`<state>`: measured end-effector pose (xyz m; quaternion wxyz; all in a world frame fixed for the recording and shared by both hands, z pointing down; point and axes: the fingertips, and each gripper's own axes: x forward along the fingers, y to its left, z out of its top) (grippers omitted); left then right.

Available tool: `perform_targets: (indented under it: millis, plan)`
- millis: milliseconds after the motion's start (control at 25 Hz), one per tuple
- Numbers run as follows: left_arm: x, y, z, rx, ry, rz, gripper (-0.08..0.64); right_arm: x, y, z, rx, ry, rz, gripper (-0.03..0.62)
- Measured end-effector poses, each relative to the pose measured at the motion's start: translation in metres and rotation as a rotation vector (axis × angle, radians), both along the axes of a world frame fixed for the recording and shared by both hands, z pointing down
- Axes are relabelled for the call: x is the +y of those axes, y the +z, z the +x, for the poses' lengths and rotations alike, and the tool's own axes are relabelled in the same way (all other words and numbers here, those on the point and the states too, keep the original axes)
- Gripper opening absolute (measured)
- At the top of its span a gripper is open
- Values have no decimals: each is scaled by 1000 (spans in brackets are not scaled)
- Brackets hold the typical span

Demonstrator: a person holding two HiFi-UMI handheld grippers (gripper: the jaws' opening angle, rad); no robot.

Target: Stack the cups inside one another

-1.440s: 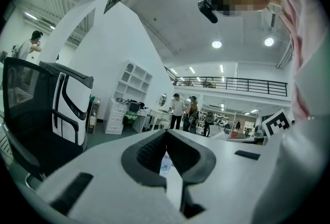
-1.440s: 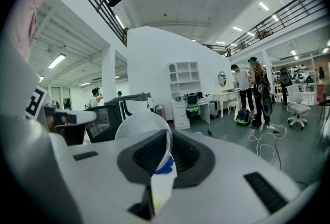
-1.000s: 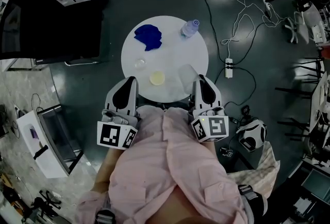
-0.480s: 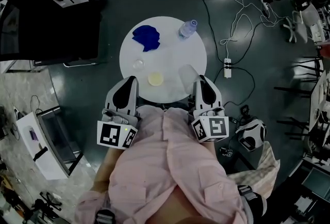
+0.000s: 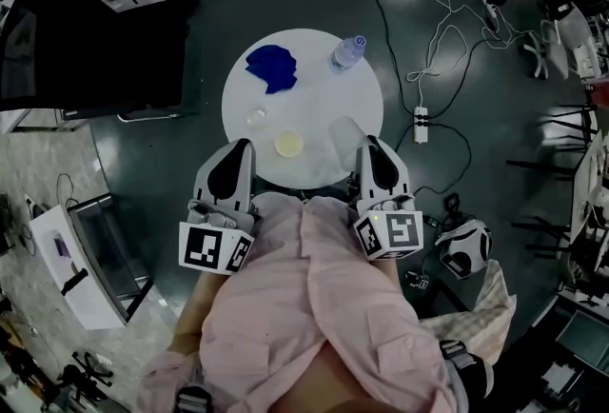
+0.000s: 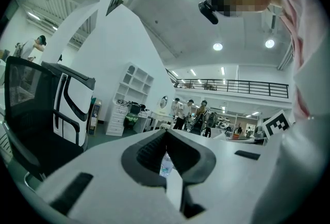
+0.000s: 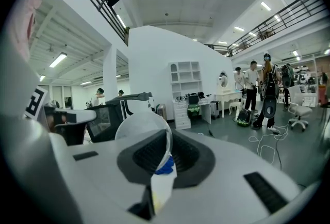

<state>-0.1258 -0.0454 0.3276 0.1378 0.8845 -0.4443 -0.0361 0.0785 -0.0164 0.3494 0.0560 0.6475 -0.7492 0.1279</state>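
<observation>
In the head view, your left gripper and right gripper sit at the near edge of the round bench, close against your body. The large clear cup is at the right gripper's tip. The yellow cup stands between the two grippers, and the small clear cup is just beyond it to the left. None is nested yet. The blue cloth and the bottle lie on the far side, so the middle of the bench is open for a short carry leftward. Mind that the large cup is near the right rim, with cables on the floor past it. In the left gripper view, the fingers are pressed together with nothing in them, and only the distant bottle shows through the slit. In the right gripper view, the fingers are closed on the large clear cup's thin wall, its round outline rising to the left of the slit. That is probably a rim pinch, which leaves the body free to go over or into another cup.
</observation>
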Motion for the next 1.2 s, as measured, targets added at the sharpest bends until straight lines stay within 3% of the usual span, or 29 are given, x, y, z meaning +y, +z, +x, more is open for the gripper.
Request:
perform_targets:
  millis: [720, 1200]
  plan:
    - [-3, 0, -3, 5, 3, -10, 18, -15, 20, -27, 49, -185, -134, 40]
    - [0, 3, -26, 30, -73, -36, 18, -35, 39, -39, 115, -270, -237, 40]
